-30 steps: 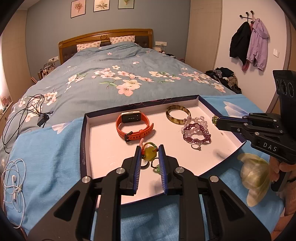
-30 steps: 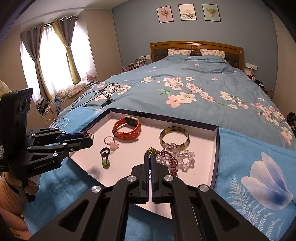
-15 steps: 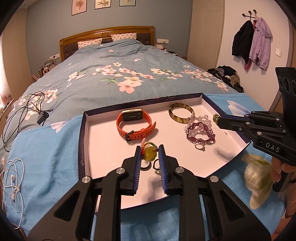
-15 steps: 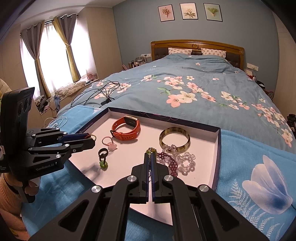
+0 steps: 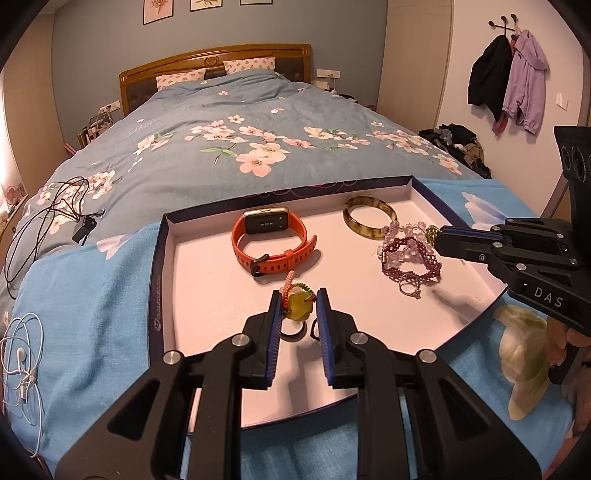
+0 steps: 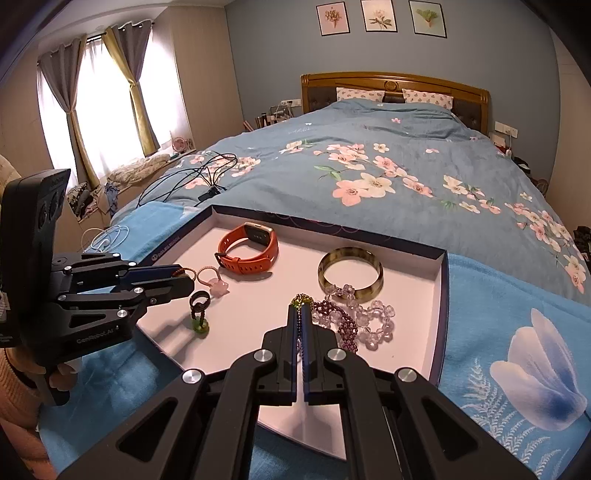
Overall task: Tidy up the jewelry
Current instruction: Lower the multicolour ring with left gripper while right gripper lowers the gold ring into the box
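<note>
Floral-quilted bed [image 5: 229, 140], blue blanket [image 5: 92, 280], shallow jewelry tray [image 5: 157, 280], black cables [image 5: 44, 214], white earphones [image 5: 20, 354]

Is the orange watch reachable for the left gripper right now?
Probably not yet: the left gripper is shut on a yellow-green pendant, so it is occupied. The orange watch itself lies uncovered just beyond.

Bedroom. A bed [image 6: 388, 147] with a wooden headboard [image 6: 395, 79] stands against a blue-grey wall [image 6: 266, 55] bearing three framed botanical prints [image 6: 380, 16]. The duvet [image 5: 258, 122] is blue with pink and white blossoms; two patterned pillows [image 5: 251, 65] lie at the head. A window [image 6: 96, 99] with grey and mustard curtains [image 6: 122, 74] admits bright daylight. Beige panelled walls [image 5: 413, 55] flank the bed. Coats [image 5: 506, 77] hang from wall hooks; clothing [image 5: 458, 142] is heaped on the floor below.
</note>
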A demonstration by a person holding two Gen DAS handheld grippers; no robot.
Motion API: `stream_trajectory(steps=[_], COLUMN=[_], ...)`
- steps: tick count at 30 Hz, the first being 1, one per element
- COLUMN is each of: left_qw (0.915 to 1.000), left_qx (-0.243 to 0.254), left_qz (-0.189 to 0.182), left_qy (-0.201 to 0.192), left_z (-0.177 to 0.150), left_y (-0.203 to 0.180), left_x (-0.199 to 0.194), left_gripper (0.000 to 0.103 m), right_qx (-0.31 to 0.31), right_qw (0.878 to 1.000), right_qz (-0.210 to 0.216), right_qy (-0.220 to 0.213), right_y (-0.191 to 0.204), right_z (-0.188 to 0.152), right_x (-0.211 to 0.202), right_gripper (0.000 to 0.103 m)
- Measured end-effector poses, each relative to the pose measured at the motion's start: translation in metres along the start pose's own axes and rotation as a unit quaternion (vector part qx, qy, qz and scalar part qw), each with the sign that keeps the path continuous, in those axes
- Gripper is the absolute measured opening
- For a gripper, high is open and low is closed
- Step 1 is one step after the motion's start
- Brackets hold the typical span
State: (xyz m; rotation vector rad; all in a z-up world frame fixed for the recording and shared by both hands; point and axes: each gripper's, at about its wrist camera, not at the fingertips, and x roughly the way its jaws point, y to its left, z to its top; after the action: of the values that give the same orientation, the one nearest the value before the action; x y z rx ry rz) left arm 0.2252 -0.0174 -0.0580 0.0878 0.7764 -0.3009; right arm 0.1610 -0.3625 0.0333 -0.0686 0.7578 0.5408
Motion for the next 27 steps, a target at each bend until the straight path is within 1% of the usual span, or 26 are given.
stream_trajectory(steps=[19,27], left_qw=[1.0,0.9999], left_qx=[0.001,0.001], left_qz=[0.003,0.005], left_qy=[0.009,0.015], left_z=[0.002,0.002], left_y=[-0.002,-0.003], left_x=[0.01,0.016], left_gripper=[0.019,0.019], right_qx=[0.002,0.002], right_qw=[1.0,0.999], right_qz=[-0.009,-0.017], right_qy=[0.014,0.028], right_y=[-0.003,-0.004], right_z=[-0.002,-0.002], right_x=[0.01,0.019], right_gripper=[0.001,0.001])
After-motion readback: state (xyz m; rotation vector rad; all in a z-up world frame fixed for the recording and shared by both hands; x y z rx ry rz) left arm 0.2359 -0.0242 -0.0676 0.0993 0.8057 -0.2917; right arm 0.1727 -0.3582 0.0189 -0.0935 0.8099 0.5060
